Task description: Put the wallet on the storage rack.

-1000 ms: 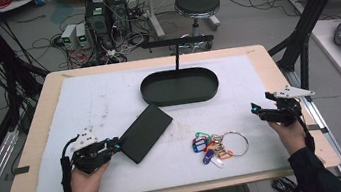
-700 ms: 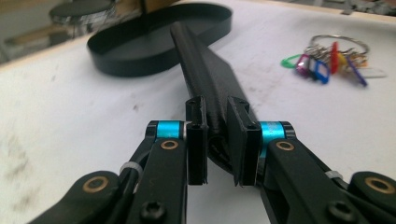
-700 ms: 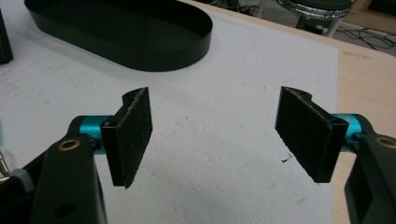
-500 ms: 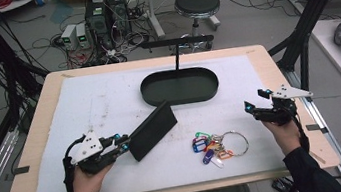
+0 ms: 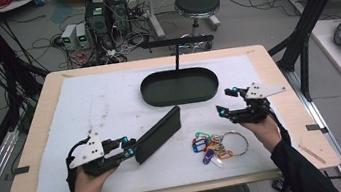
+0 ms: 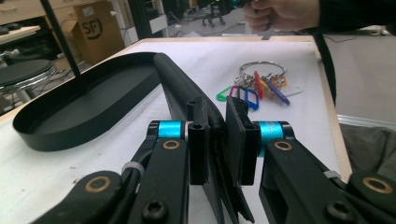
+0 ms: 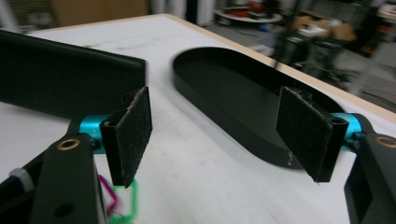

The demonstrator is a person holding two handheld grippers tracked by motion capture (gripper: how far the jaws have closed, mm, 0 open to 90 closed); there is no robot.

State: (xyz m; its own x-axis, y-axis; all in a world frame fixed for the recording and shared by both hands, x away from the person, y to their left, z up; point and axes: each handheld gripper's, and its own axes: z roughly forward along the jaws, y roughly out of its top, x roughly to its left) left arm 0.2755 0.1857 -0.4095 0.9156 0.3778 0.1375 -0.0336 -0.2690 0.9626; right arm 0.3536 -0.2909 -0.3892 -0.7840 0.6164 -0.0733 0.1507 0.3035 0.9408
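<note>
A flat black case (image 5: pixel 158 133) stands tilted on its long edge on the white mat, left of centre. My left gripper (image 5: pixel 128 147) is shut on its near end; in the left gripper view both pads (image 6: pixel 197 140) press the case (image 6: pixel 180 88) from either side. A bunch of coloured key tags on a ring (image 5: pixel 213 145) lies to the right of the case. My right gripper (image 5: pixel 225 101) hovers open above and beyond the keys, near the right end of the black oval tray (image 5: pixel 179 100). In the right gripper view nothing is between my right gripper's (image 7: pixel 219 135) pads.
A thin black post with a crossbar (image 5: pixel 176 42) rises behind the tray. The white mat (image 5: pixel 99 106) covers most of the wooden table (image 5: pixel 291 104). A stool and computer boxes stand on the floor beyond the far edge.
The case lay flat a second ago; the left gripper has tipped it up on edge and raised it. The right gripper has moved left toward the tray.
</note>
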